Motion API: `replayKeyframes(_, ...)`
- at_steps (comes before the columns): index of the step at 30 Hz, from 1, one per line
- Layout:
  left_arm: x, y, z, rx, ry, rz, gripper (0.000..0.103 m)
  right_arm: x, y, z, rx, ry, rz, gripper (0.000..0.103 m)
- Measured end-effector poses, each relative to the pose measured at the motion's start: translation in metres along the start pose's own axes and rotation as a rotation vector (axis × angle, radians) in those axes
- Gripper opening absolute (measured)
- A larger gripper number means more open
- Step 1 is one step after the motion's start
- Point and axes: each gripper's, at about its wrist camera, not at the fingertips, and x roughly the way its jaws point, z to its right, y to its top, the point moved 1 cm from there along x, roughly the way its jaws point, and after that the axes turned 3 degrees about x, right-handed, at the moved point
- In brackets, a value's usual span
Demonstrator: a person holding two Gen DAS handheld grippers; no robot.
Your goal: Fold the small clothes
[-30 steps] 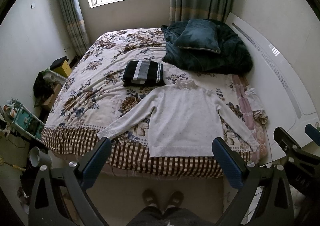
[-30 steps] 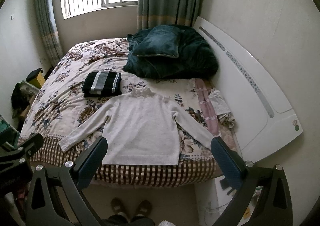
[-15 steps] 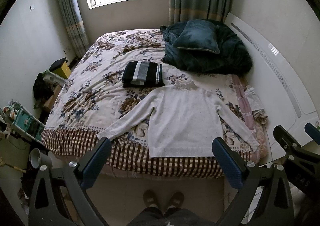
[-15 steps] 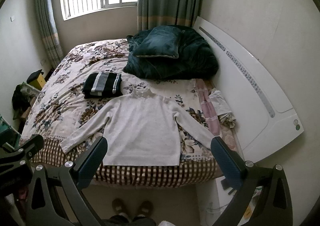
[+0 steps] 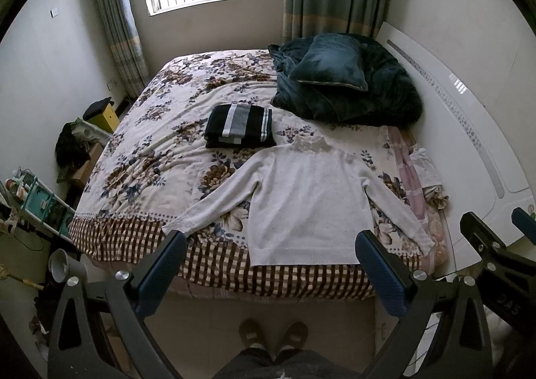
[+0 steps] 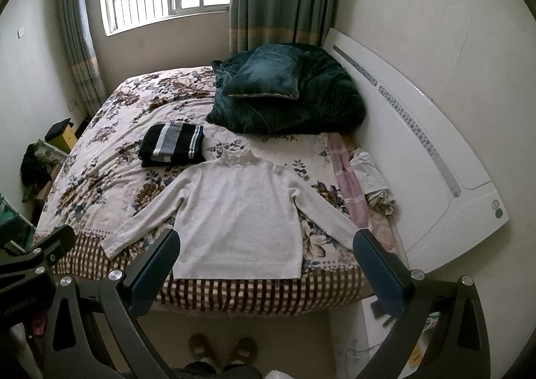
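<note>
A bed (image 5: pixel 140 158) with a floral cover is filling a small curtained room. A white sweater (image 5: pixel 305 201) is lying flat near its checked front edge, sleeves spread, beside a folded striped garment (image 5: pixel 239 126). The left gripper (image 5: pixel 271 265) and right gripper (image 6: pixel 266 261) are hovering above the floor before the bed, jaws spread wide, holding nothing.

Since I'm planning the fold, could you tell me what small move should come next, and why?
Probably lower the left hand-held gripper to the sweater's left sleeve. The sweater lies flat and unfolded on the bed, and both grippers are open, empty and above the floor short of it.
</note>
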Motion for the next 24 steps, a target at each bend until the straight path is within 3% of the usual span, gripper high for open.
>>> replayKeyframes(12, 0.000, 0.000, 0.001, -0.001, 0.002, 0.000, 0.103, 0.000, 0.000, -0.001, 0.001, 0.002, -0.002, 0.103)
replayKeyframes(17, -0.002, 0.015, 0.005, -0.013, 0.018, -0.014, 0.103, 0.000, 0.004, -0.003, 0.001, 0.016, -0.014, 0.103)
replayKeyframes(24, 0.055, 0.035, 0.015, -0.024, 0.103, 0.032, 0.103, 0.042, 0.018, 0.013, 0.065, 0.038, -0.059, 0.103)
